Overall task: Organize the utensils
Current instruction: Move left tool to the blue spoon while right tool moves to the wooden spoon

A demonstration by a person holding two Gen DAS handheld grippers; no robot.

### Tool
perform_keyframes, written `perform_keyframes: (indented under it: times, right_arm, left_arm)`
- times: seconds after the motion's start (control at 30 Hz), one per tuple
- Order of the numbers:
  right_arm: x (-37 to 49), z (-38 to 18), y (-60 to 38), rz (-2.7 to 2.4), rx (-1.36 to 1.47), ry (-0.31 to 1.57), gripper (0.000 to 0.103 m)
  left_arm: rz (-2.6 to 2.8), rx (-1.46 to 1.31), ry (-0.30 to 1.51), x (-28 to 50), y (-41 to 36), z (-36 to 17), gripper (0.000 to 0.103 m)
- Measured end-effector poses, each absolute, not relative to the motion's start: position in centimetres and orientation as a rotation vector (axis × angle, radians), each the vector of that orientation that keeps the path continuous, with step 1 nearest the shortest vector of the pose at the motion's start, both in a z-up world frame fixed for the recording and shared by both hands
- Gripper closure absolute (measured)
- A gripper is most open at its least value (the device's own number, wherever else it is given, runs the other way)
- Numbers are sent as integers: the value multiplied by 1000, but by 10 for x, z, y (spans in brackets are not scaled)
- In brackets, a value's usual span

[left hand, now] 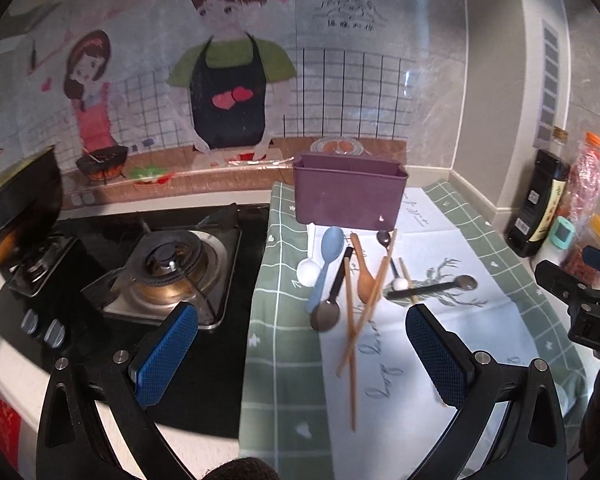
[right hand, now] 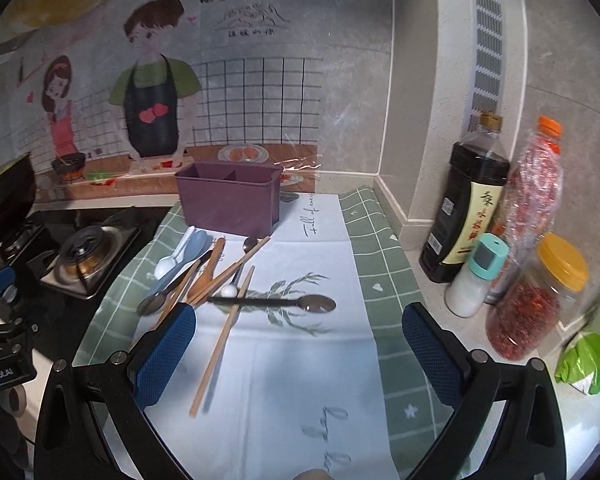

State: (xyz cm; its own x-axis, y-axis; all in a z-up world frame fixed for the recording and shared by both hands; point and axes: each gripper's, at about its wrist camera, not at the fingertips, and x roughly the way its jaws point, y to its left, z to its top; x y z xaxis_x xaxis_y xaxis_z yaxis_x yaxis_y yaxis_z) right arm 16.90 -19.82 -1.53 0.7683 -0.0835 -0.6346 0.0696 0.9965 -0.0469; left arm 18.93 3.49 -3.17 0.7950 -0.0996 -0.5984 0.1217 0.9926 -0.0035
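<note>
Presently: both grippers parted wide, holding nothing.
Left gripper (left hand: 302, 340) and right gripper (right hand: 300, 340) hover above the cloth (right hand: 300, 360); utensils (right hand: 220, 276) lie jumbled there, just before the purple bin (right hand: 230, 200).

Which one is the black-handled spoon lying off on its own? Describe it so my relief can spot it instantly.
Start at the purple bin at the back of the green checked cloth; the utensil pile lies in front of it. At the pile's right edge lies the black-handled spoon, crosswise over the printed plant. Unlike the others, its metal bowl points right, towards the bottles.
</note>
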Motion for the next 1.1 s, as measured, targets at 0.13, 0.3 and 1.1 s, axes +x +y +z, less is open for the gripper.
perform_keyframes:
  times: [0.13, 0.3, 1.1]
  right_arm:
    - [204, -29, -188, -123, -28, 741, 0]
    - [229, -42, -171, -141, -42, 776, 0]
    - [274, -123, -216, 9, -8, 990, 30]
  left_arm:
    - [-151, 54, 684, 230, 47, -41, 0]
    - [-187, 52, 700, 265, 61, -49, 0]
    - [-192, 15, 827, 309, 51, -84, 0]
